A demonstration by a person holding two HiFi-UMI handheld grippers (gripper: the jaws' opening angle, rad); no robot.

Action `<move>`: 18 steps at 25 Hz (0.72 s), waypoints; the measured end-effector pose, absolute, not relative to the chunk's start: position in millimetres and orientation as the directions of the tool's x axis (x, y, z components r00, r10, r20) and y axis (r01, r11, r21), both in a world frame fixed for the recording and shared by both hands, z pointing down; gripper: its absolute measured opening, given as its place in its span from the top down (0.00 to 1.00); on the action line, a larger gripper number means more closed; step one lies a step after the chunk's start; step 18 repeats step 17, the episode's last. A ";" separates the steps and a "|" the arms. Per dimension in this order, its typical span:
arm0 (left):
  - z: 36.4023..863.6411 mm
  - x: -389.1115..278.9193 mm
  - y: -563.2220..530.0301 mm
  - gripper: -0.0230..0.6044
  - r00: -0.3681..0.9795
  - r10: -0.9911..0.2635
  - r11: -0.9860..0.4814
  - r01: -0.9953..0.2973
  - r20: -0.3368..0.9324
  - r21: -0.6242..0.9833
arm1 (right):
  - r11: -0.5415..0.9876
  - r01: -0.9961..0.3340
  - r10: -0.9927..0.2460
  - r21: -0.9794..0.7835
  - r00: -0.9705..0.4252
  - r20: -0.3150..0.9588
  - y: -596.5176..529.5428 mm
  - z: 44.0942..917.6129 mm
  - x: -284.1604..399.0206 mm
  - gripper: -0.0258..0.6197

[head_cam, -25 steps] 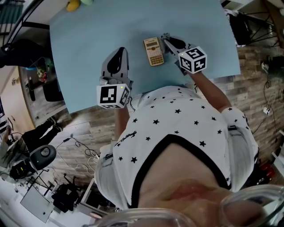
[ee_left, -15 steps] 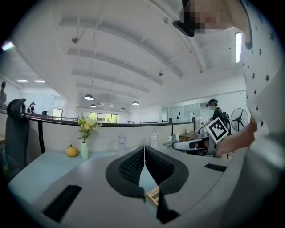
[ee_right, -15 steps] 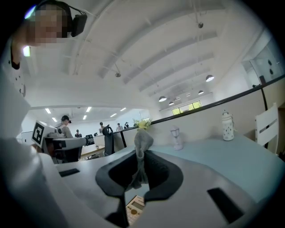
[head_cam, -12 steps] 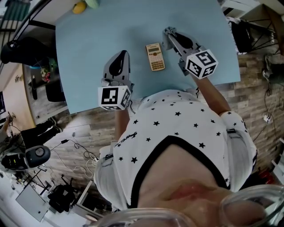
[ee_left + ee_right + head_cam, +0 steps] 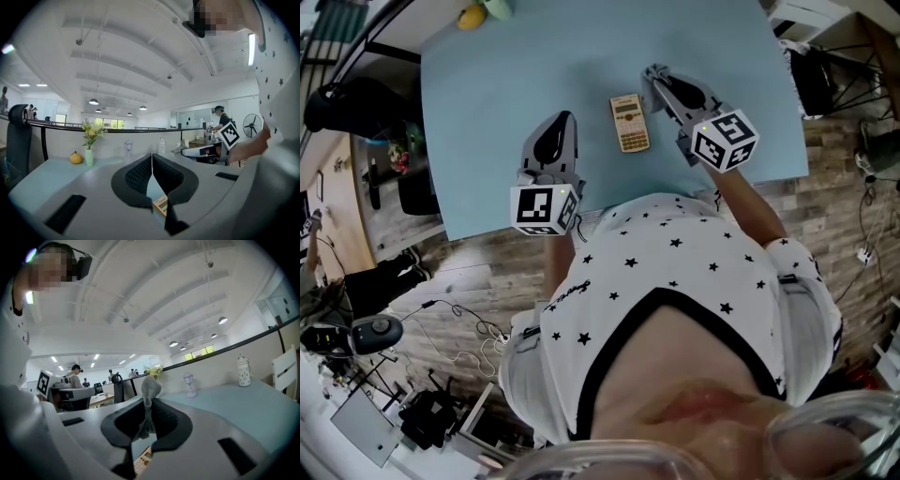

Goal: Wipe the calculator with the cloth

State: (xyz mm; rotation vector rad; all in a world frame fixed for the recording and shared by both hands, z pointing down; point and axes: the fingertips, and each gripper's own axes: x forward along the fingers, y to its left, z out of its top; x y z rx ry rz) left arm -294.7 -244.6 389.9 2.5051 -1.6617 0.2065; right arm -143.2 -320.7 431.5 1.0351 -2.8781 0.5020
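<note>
A tan calculator (image 5: 629,122) lies flat on the light blue table (image 5: 487,84), between my two grippers. My right gripper (image 5: 652,75) is just to its right, pointing away from me, shut on a grey cloth (image 5: 150,389) that sticks up past the fingertips. Below those jaws, a corner of the calculator (image 5: 143,461) shows in the right gripper view. My left gripper (image 5: 565,116) rests left of the calculator, shut with nothing between its jaws. The left gripper view shows the calculator's (image 5: 161,205) edge low between the jaws and the right gripper (image 5: 201,151) beyond it.
At the table's far left stand a yellow fruit (image 5: 470,15) and a vase of flowers (image 5: 89,157). A small glass ornament (image 5: 128,146) and a white jar (image 5: 243,371) stand along the far edge. The near table edge runs just below the grippers.
My right gripper, still holding the cloth, has shifted a little to the right and away from the calculator's side. The left gripper has stayed where it was.
</note>
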 end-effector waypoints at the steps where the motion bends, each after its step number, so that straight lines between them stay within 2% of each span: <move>1: 390.1 -294.5 -244.7 0.92 0.385 -0.904 -0.386 -0.922 0.185 0.031 | 0.725 -0.625 -0.612 -0.289 -0.777 0.147 -320.5 431.7 -143.5 0.90; 18: 389.0 -294.5 -244.2 0.92 0.382 -0.906 -0.383 -0.923 0.184 0.033 | 0.737 -0.603 -0.596 -0.304 -0.793 0.127 -318.3 424.6 -148.7 0.90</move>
